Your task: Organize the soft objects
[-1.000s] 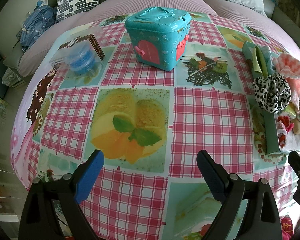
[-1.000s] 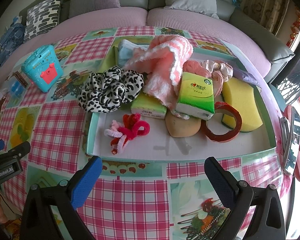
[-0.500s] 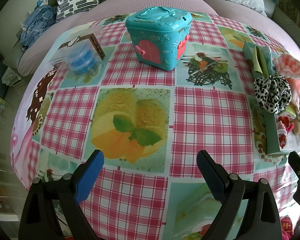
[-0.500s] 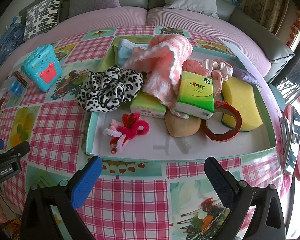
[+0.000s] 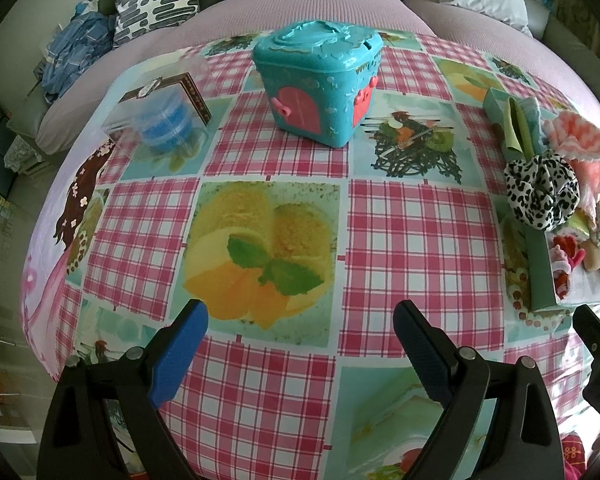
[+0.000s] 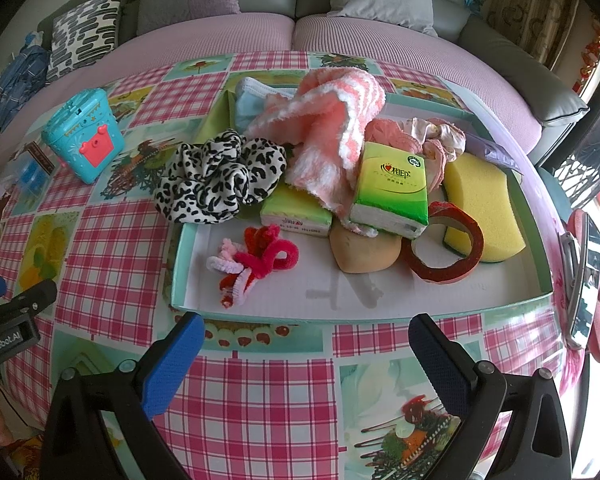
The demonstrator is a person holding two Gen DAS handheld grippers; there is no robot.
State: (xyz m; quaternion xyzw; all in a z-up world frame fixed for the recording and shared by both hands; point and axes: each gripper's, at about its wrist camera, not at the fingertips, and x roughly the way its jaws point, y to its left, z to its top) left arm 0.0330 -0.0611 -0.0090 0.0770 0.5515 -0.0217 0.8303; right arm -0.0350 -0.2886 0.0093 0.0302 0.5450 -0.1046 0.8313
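A shallow teal tray (image 6: 380, 312) holds soft things: a leopard scrunchie (image 6: 220, 180) over its left rim, a pink-and-white knitted cloth (image 6: 332, 120), two tissue packs (image 6: 392, 188), a yellow sponge (image 6: 480, 200), a red tape ring (image 6: 446, 248), a tan bun (image 6: 364, 252) and red-pink pipe cleaners (image 6: 252, 264). My right gripper (image 6: 304, 344) is open and empty just in front of the tray. My left gripper (image 5: 300, 328) is open and empty over the bare tablecloth, left of the tray (image 5: 540, 280).
A teal toy box (image 5: 320, 80) with pink doors stands at the table's far middle, also in the right wrist view (image 6: 84, 140). A clear case with a blue tub (image 5: 160, 116) sits far left. A sofa with cushions (image 6: 292, 0) curves behind the table. Red felt items (image 6: 596, 280) lie at the right edge.
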